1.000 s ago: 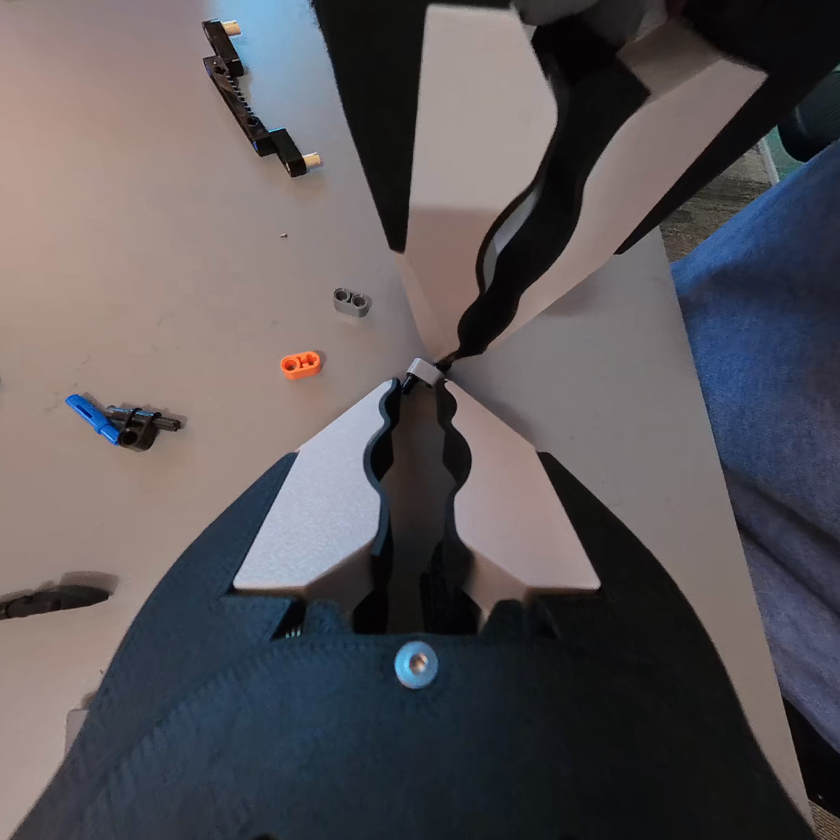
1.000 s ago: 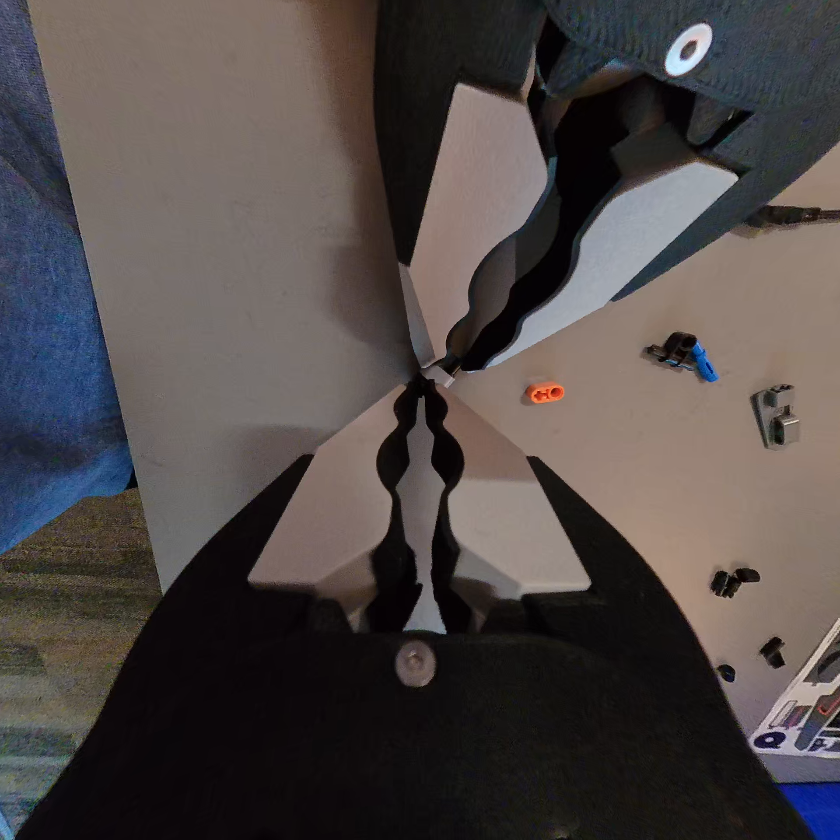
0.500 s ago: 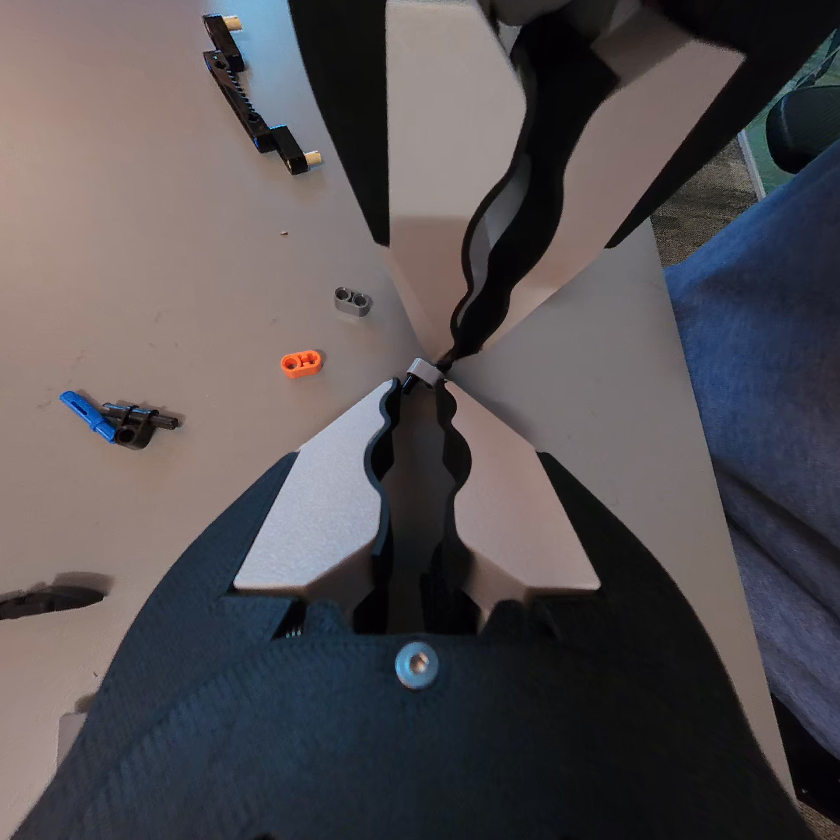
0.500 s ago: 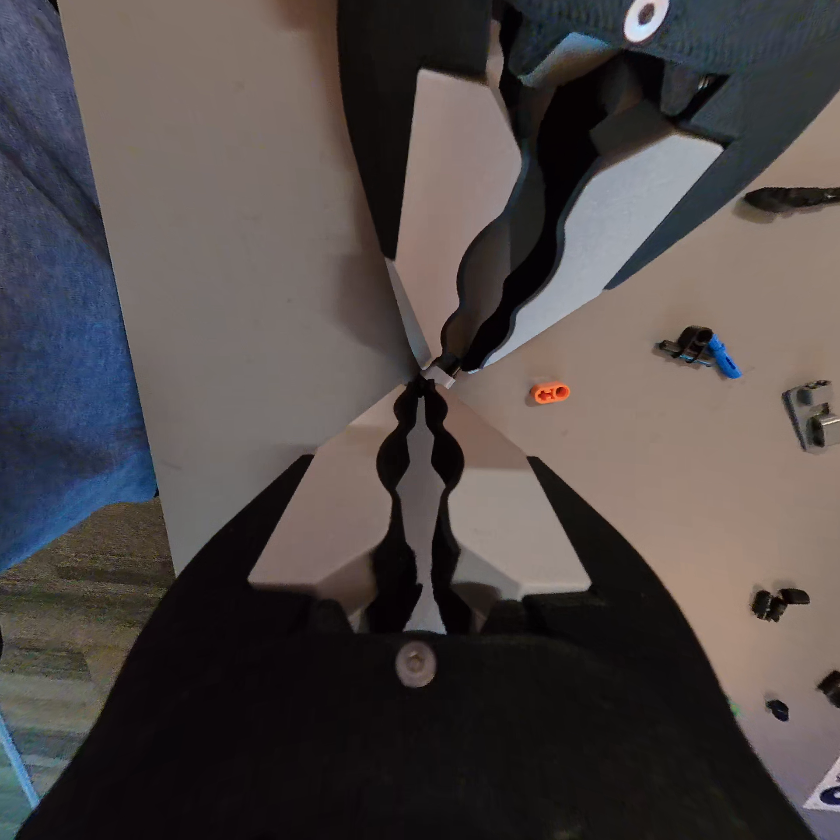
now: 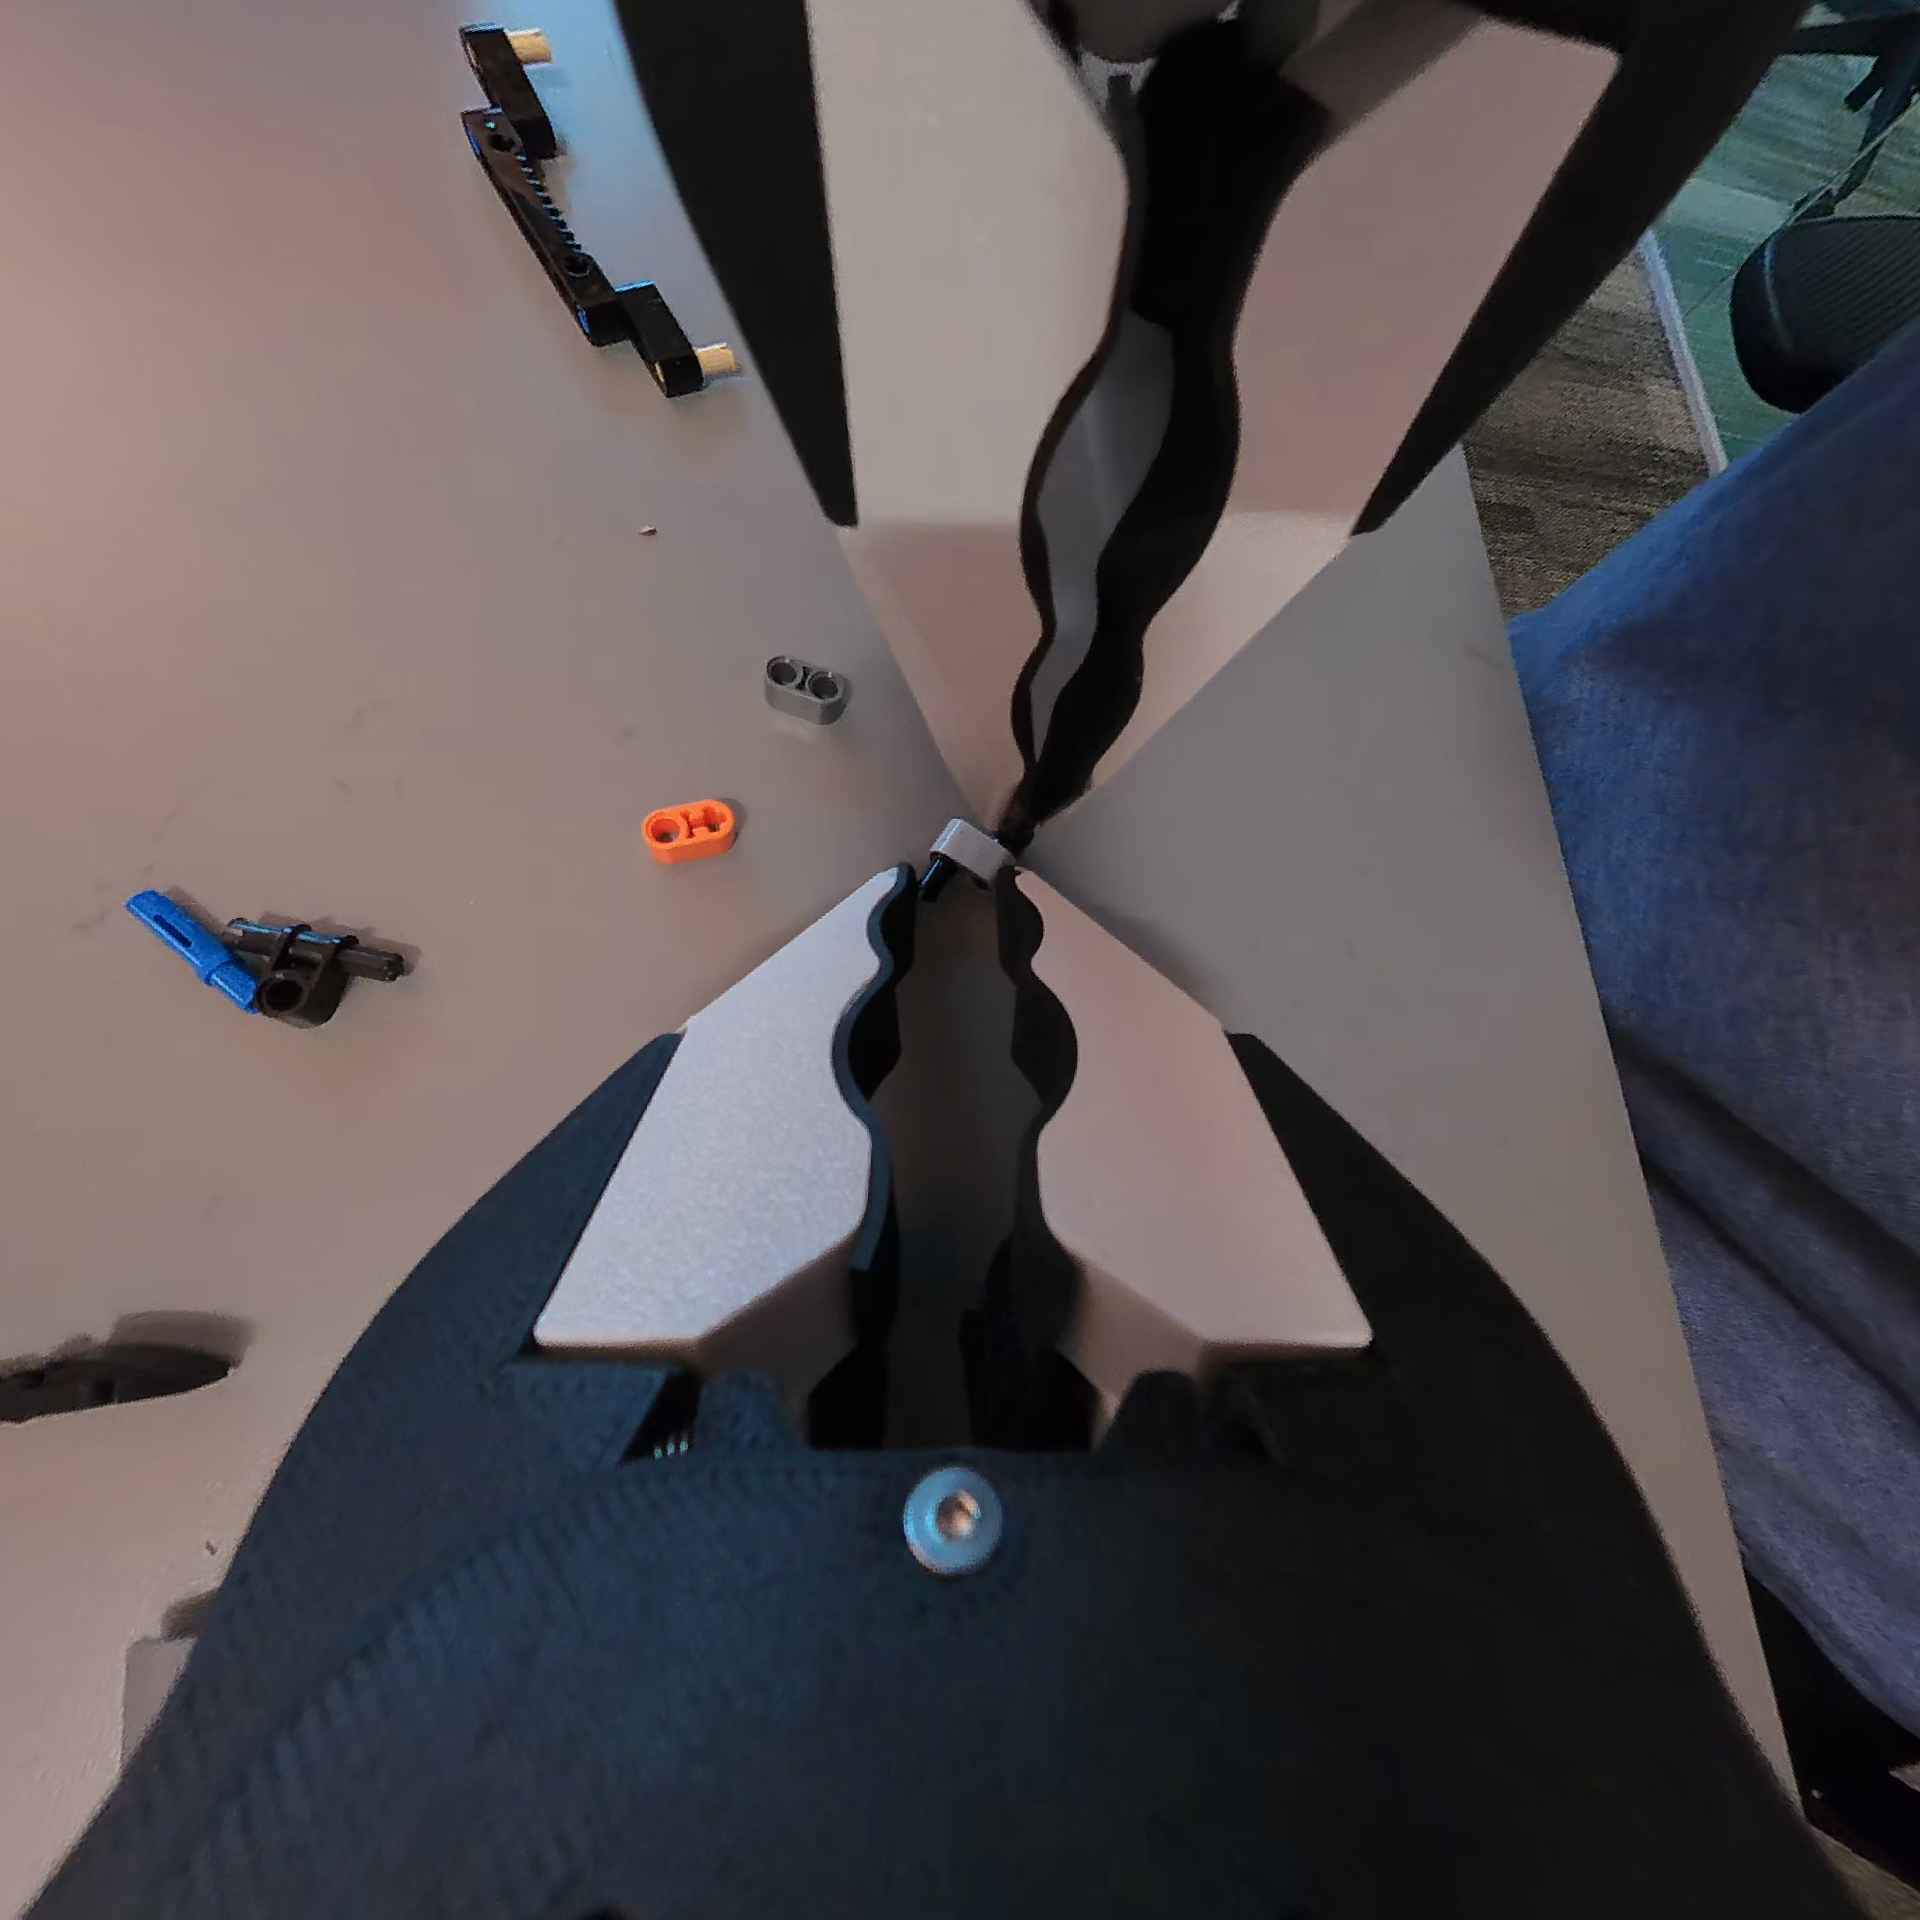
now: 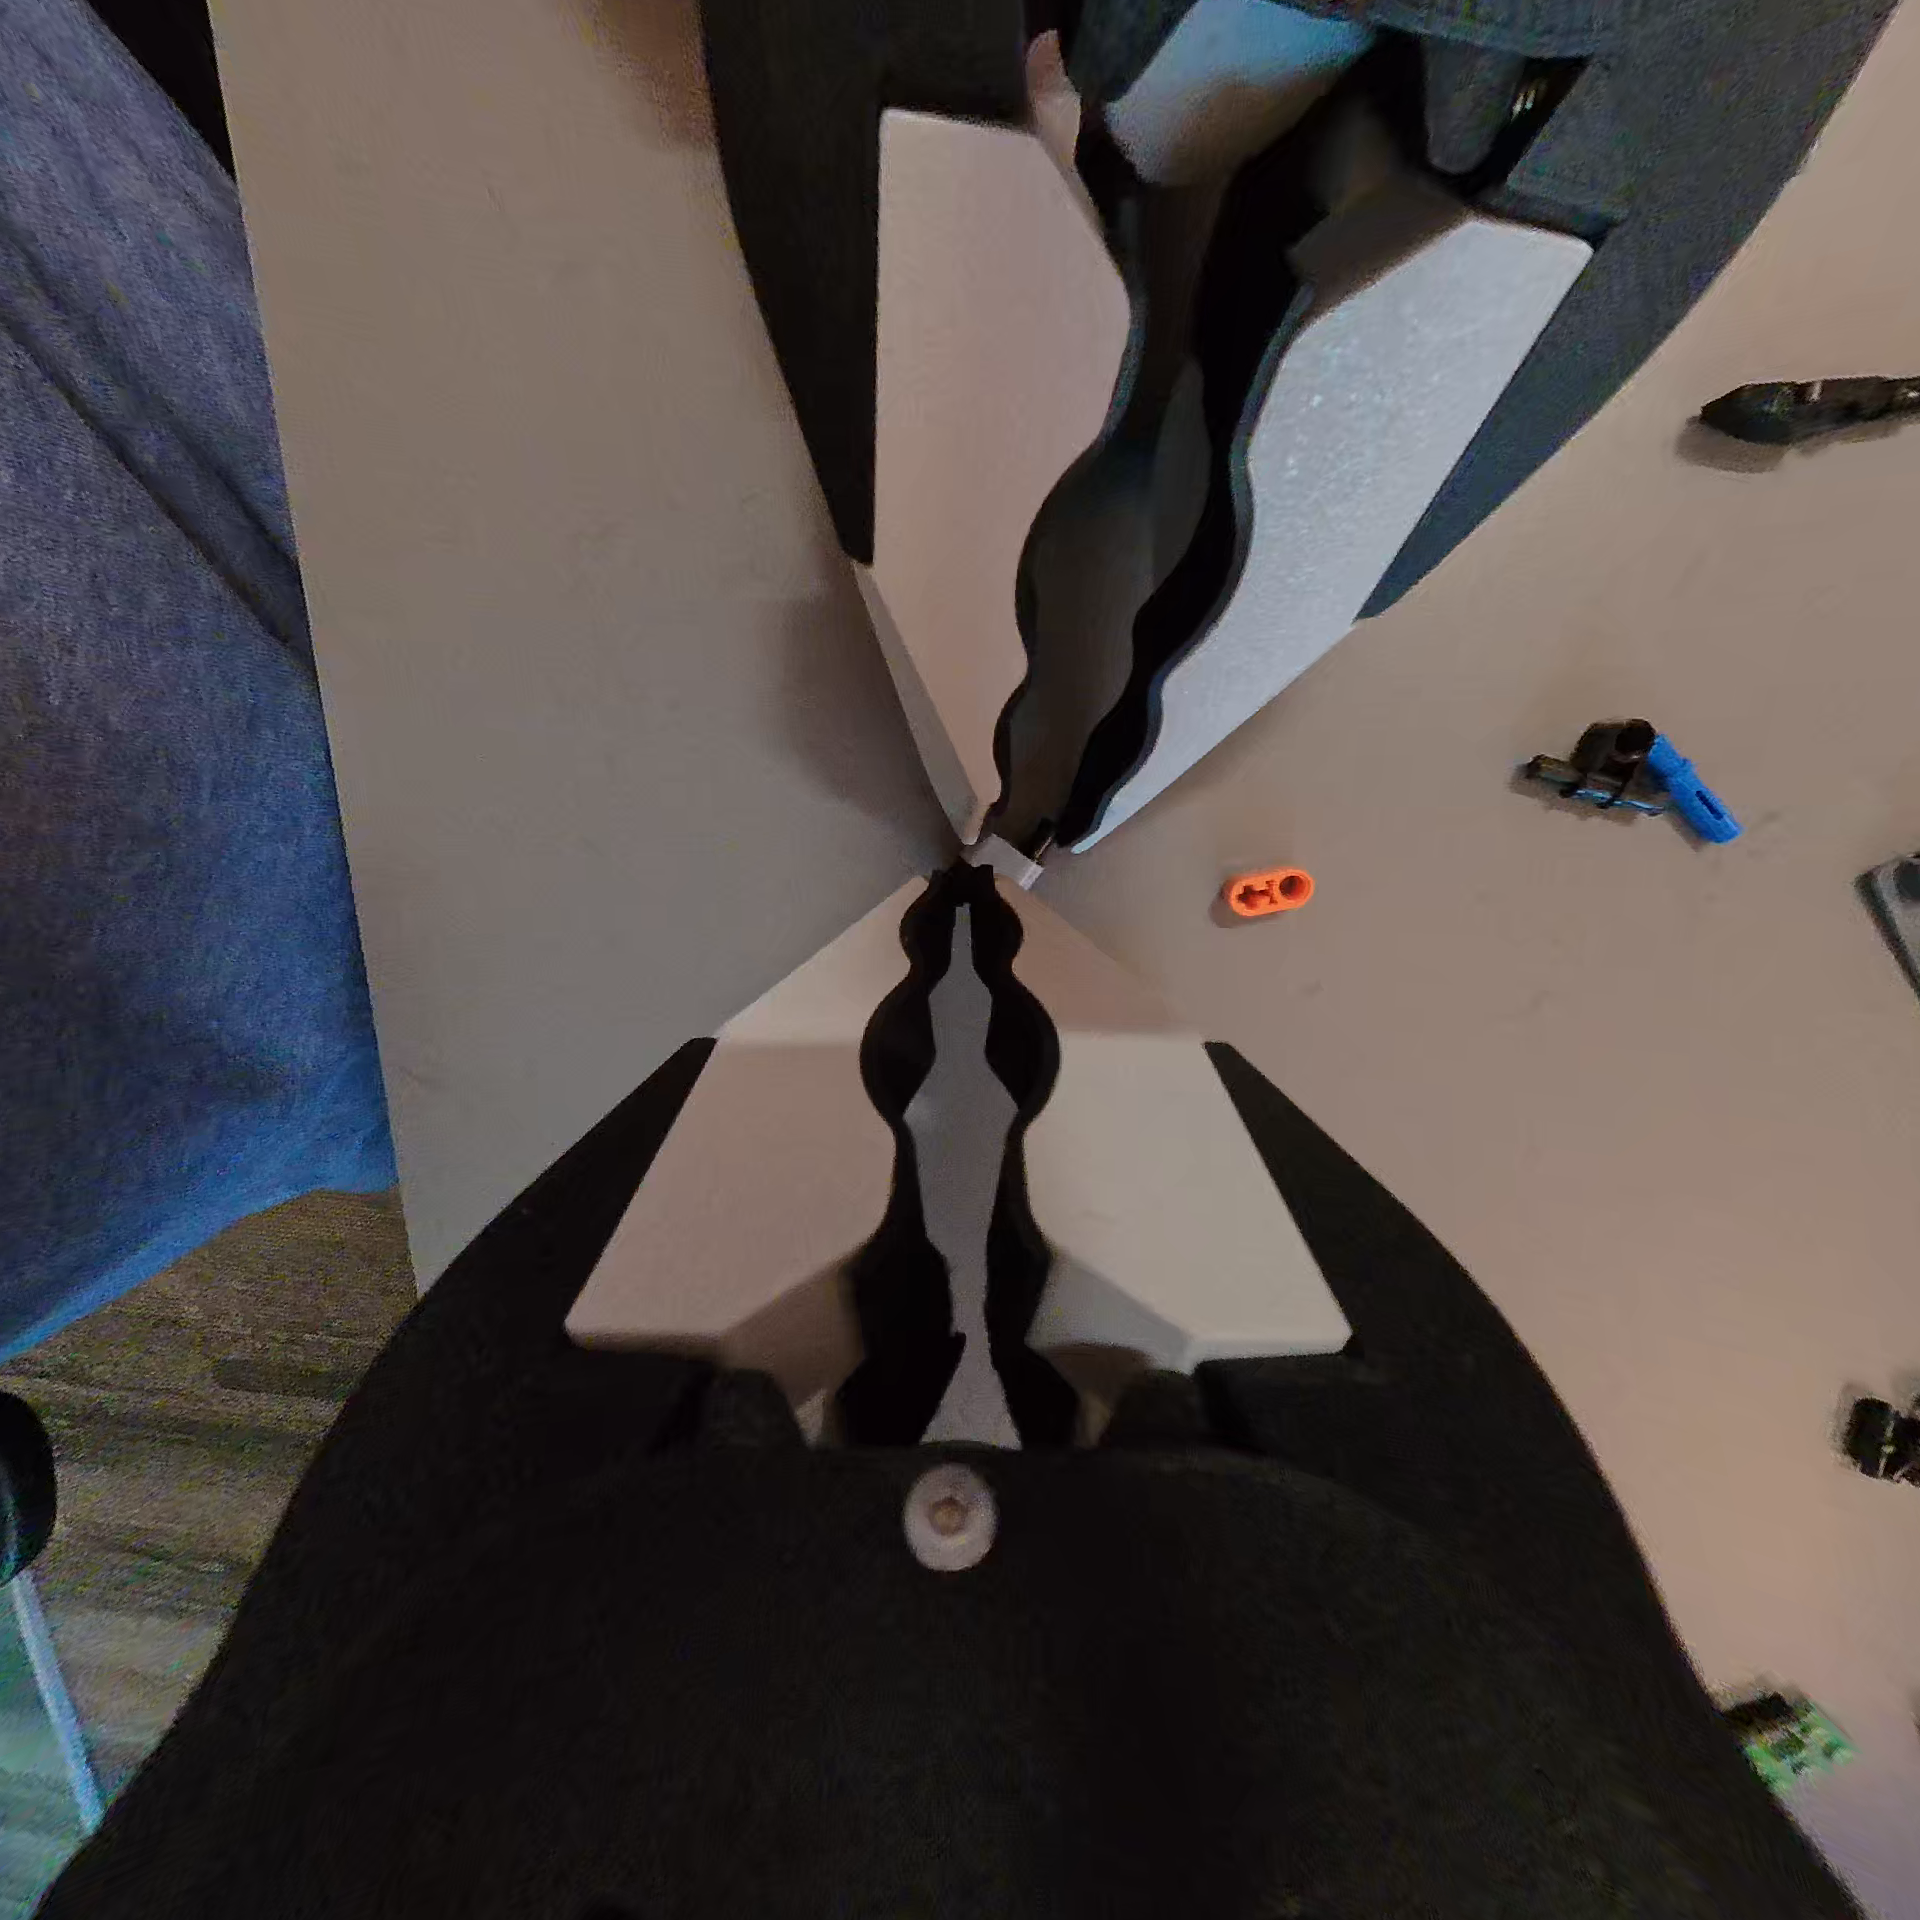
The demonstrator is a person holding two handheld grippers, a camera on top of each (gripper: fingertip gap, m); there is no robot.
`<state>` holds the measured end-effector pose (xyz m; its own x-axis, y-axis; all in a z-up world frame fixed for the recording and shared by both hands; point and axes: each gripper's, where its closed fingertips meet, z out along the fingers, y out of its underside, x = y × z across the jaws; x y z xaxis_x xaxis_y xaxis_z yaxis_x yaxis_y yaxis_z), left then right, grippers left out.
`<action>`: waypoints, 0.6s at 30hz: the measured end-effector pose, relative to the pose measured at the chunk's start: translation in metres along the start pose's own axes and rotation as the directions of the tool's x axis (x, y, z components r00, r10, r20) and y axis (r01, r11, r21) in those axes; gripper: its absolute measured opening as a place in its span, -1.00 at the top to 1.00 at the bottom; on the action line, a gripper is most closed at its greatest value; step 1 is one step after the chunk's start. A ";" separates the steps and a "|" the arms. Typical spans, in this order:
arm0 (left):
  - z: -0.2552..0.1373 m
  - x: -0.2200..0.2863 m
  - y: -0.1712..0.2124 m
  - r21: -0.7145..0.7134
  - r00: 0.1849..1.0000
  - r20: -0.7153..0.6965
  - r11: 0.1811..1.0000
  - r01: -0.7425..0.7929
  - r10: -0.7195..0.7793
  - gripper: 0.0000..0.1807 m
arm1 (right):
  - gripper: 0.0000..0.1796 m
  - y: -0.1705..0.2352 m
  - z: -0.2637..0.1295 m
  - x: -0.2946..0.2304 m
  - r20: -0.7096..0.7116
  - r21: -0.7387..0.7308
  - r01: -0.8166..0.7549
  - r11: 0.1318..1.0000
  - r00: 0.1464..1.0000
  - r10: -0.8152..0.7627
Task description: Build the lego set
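My left gripper (image 5: 958, 883) is shut on a small grey bush (image 5: 971, 844) with a black pin through it, held above the table. My right gripper (image 6: 961, 888) is shut on the pin's black end, tip to tip with the left one. In the left wrist view the right gripper (image 5: 1023, 816) comes down from the top. In the right wrist view the left gripper (image 6: 1023, 836) comes from above with the grey bush (image 6: 1010, 857) at its tips. The black pin is mostly hidden by the fingertips.
On the beige table (image 5: 312, 623) lie an orange two-hole beam (image 5: 689, 831), a grey two-hole beam (image 5: 807, 688), a blue pin in a black connector (image 5: 260, 956) and a black toothed bar with tan pins (image 5: 582, 208). A person's blue-clad leg (image 5: 1766, 935) is beyond the table edge. Less than 4 cm separates the two grippers' tips.
The right gripper has swung round to a more upright line facing the left one. Both stay shut with their tips meeting at the grey bush. The loose parts have not moved.
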<state>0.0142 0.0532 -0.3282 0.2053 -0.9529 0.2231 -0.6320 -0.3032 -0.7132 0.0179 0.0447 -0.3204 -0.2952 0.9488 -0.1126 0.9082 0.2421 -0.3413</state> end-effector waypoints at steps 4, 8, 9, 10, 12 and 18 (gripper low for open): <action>0.000 0.000 0.000 -0.001 1.000 -0.017 1.000 0.005 -0.005 0.85 | 0.98 0.000 0.000 0.000 -0.052 0.052 0.025 0.998 0.998 -0.023; 0.000 0.000 0.000 -0.003 1.000 -0.025 1.000 0.002 -0.002 0.85 | 0.98 0.000 0.000 0.000 -0.150 0.066 0.086 0.994 0.986 -0.075; 0.000 0.000 0.000 -0.003 1.000 -0.024 1.000 -0.001 0.001 0.85 | 0.98 0.001 0.000 0.000 -0.174 0.064 0.098 0.993 0.981 -0.086; 0.000 0.000 0.000 -0.003 1.000 -0.024 1.000 -0.001 0.001 0.85 | 0.98 0.001 0.000 0.000 -0.191 0.066 0.102 0.993 0.978 -0.088; 0.000 0.000 0.000 -0.004 1.000 -0.024 1.000 -0.002 0.002 0.85 | 0.98 0.001 0.000 -0.001 -0.228 0.050 0.118 0.992 0.968 -0.104; 0.000 0.000 0.000 -0.004 1.000 -0.026 1.000 -0.001 0.001 0.85 | 0.98 0.002 0.001 -0.001 -0.255 -0.015 0.129 0.992 0.958 -0.128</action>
<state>0.0142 0.0531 -0.3280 0.1853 -0.9531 0.2394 -0.6354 -0.3021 -0.7106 0.0200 0.0442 -0.3221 -0.3240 0.9299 0.1739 0.8671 0.3654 -0.3386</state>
